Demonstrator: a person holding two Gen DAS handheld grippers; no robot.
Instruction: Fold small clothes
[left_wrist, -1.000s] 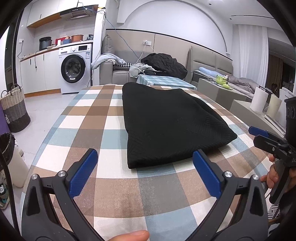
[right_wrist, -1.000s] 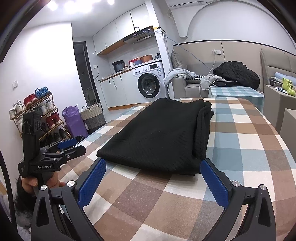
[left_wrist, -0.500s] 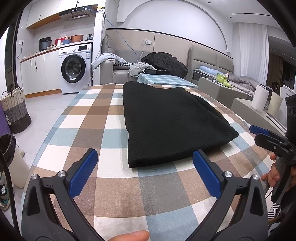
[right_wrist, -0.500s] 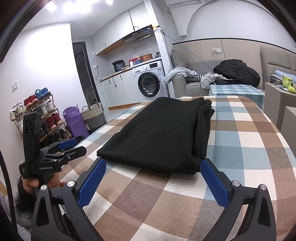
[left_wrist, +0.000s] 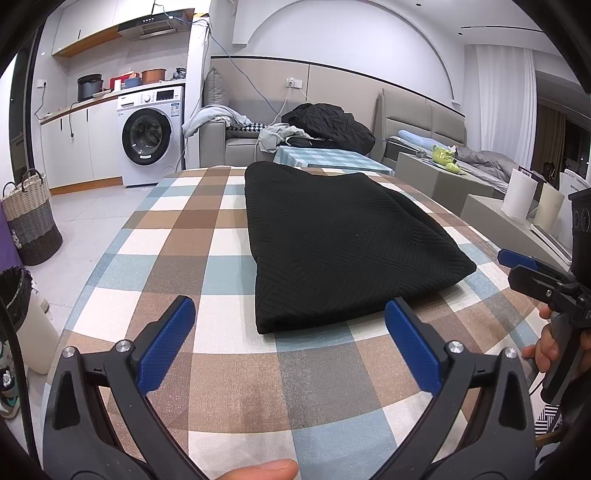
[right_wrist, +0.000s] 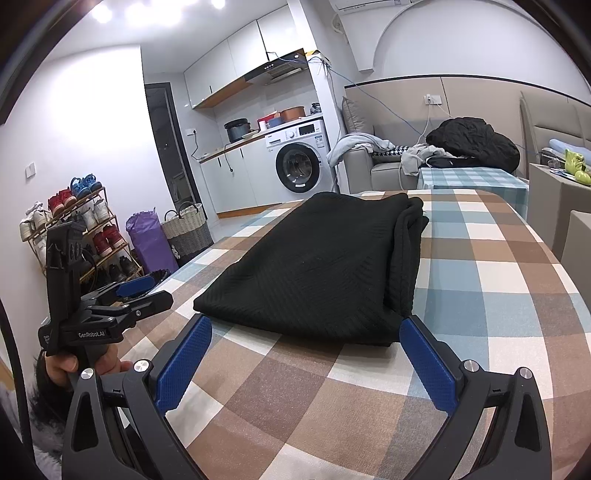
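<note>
Lying on counter: a folded black ribbed knit garment (left_wrist: 343, 251) rests flat on the counter covered in a brown, blue and white checked cloth (left_wrist: 177, 236), running from the near middle to the far end.
Garment shape: a long folded slab; in the right wrist view its stacked layer edges show along the right side (right_wrist: 406, 258), the near edge blunt and straight.
Left tongs (left_wrist: 290, 328): spread wide, 2 blue-padded black fingers (left_wrist: 166, 343) apart over the cloth, nothing between them; the near left corner of the garment lies just beyond the gap.
Right tongs (right_wrist: 306, 347): spread wide as well, empty, low over the cloth, the garment's near edge just beyond the blue pads (right_wrist: 184, 362).
Contact: neither pair touches the garment.
Cross views: the right tongs show at the right edge of the left wrist view, held by a hand (left_wrist: 550, 343) off the counter's right side; the left tongs show at the left of the right wrist view, gripped by a hand (right_wrist: 74, 365).
Far left: a white front-loading washing machine (left_wrist: 149, 136) under a worktop with pots.
Left floor: a woven grey and cream basket (left_wrist: 31, 221).
Far room: a grey sofa (left_wrist: 236, 140) with a heap of dark clothing (left_wrist: 328, 122).
</note>
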